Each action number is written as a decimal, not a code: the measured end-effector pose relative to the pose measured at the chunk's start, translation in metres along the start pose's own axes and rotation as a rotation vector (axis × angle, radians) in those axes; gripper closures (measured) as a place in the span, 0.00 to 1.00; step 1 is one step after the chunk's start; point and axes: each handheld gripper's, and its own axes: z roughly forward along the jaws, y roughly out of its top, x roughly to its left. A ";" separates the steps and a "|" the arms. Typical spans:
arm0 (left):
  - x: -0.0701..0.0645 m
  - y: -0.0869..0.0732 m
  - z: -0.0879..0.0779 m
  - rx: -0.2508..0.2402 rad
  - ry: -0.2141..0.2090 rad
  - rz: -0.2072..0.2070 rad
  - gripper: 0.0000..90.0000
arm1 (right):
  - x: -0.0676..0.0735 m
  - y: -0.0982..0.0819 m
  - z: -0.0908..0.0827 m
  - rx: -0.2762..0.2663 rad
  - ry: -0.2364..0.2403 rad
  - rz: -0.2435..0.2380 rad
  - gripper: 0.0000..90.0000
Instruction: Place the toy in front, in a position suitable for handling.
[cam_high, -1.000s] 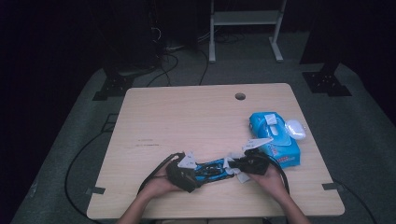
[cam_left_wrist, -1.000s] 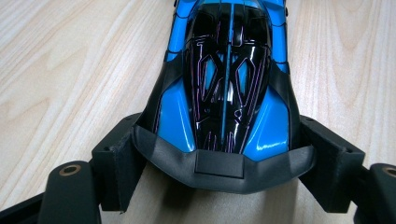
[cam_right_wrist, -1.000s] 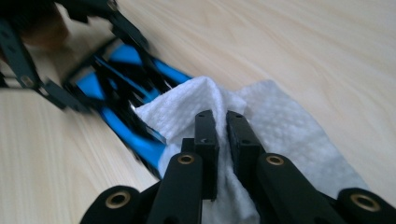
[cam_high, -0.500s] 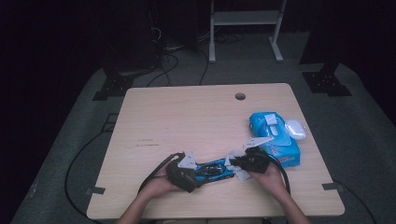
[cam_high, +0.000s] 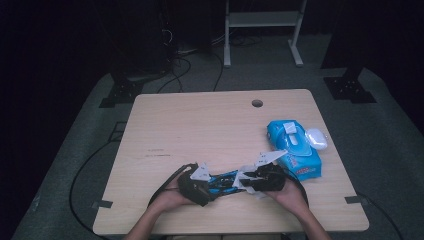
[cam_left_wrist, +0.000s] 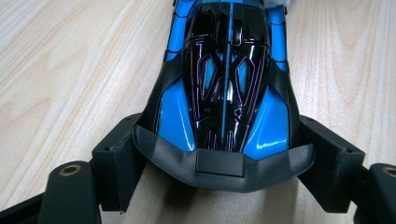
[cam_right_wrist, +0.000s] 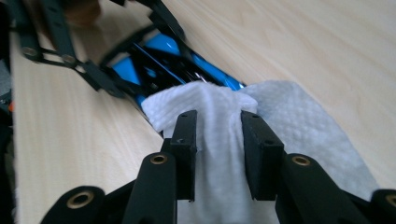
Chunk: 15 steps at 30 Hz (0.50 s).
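Observation:
A blue and black toy car (cam_high: 223, 179) lies on the wooden table (cam_high: 200, 125) near its front edge. My left gripper (cam_high: 211, 182) is shut on the car's black end (cam_left_wrist: 219, 170), with one pad against each side (cam_left_wrist: 116, 154). My right gripper (cam_high: 248, 180) faces it from the other end of the car (cam_right_wrist: 163, 51). A white wipe (cam_right_wrist: 299, 116) is draped over that end, and a bunched fold of it runs between the right gripper's (cam_right_wrist: 219, 123) jaws. Those jaws have just been opening and stand apart, with the fold loose between them.
A blue pack of wipes (cam_high: 295, 147) lies at the table's right, just beyond my right hand, with a small white case (cam_high: 316, 137) on it. A cable hole (cam_high: 257, 103) sits near the far edge. Cables trail off the front edge.

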 end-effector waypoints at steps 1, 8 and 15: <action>0.000 0.000 0.000 0.000 0.000 0.001 0.26 | 0.001 0.002 -0.003 -0.009 0.002 -0.009 0.70; 0.000 0.000 0.000 0.001 -0.001 0.001 0.26 | -0.012 0.006 0.001 -0.027 -0.041 0.043 0.58; 0.001 0.000 0.000 0.000 -0.004 0.002 0.26 | -0.023 0.005 0.019 -0.014 -0.042 0.127 0.70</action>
